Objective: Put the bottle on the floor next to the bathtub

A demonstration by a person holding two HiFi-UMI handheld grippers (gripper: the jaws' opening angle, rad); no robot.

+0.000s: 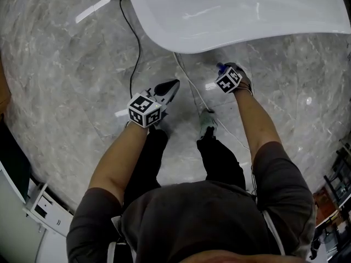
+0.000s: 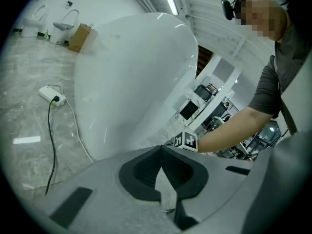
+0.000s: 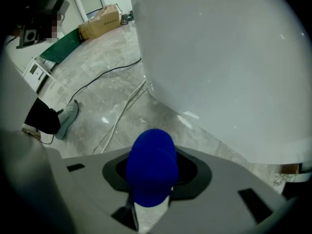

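Your right gripper: fingers clamped on blue-capped bottle, low beside bathtub wall. Looks like placing step. Base contact with floor unseen; settle it upright before letting go. Left gripper: fingers together, empty.

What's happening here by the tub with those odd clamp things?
A person stands beside a white bathtub with a hand-held gripper in each hand. The right gripper is shut on a bottle with a blue cap, held low over the grey floor close to the tub's side. The left gripper is shut with nothing in it, off to the side. Whether the bottle touches the floor cannot be told.
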